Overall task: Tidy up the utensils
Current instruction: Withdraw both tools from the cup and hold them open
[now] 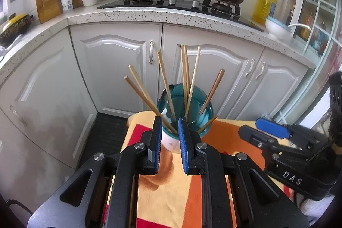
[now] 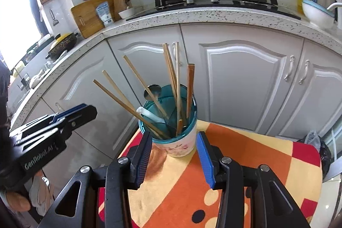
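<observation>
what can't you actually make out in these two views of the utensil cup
- Bottom of the utensil cup, both views: its wall hides the lower ends of the chopsticks.
- Metal spoon, right wrist view: handle hidden inside the cup; left wrist view doesn't show it clearly.
- White spoon: same, only the upper part shows.
- Table edges: cut off by both grippers' bodies.

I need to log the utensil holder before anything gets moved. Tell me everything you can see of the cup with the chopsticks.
The cup stands upright near the far edge of the orange patterned cloth. Its lower part is white with a faint floral print; a clear teal plastic collar forms the top. Wooden chopsticks fan out of it, leaning left and right, beside a metal spoon and a white spoon. The right gripper has open jaws on either side of it; contact is unclear.
</observation>
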Tool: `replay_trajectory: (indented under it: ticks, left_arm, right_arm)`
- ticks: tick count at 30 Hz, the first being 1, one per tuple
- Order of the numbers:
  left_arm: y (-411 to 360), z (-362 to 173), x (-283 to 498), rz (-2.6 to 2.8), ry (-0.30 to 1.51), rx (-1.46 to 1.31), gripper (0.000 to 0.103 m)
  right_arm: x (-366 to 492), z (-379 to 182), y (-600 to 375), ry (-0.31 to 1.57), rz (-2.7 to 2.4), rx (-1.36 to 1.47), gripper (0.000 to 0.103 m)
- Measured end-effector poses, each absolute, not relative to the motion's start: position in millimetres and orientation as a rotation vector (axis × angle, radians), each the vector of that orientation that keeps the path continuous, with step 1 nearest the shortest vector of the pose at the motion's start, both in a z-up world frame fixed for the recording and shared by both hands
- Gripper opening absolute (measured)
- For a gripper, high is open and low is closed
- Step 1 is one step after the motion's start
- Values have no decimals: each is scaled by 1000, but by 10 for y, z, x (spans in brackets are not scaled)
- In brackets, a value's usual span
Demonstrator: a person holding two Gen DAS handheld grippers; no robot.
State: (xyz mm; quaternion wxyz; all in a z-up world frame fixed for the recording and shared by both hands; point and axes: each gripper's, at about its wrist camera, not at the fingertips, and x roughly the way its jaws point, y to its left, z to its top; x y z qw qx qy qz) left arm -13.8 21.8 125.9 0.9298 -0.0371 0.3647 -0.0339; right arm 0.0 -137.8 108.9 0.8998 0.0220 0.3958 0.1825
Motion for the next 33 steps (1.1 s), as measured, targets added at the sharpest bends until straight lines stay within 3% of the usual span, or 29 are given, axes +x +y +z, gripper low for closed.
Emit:
replay_trajectory:
  ticks: [15,33]
  left_arm:
    - [149,1316,-358,-22,709,-39,15]
    - [227,1366,-386,20,682,-25,15]
  right_arm:
    - [-169,1180,-1384,788,360,39,55]
    - [-162,1217,-1378,786,362,26,58]
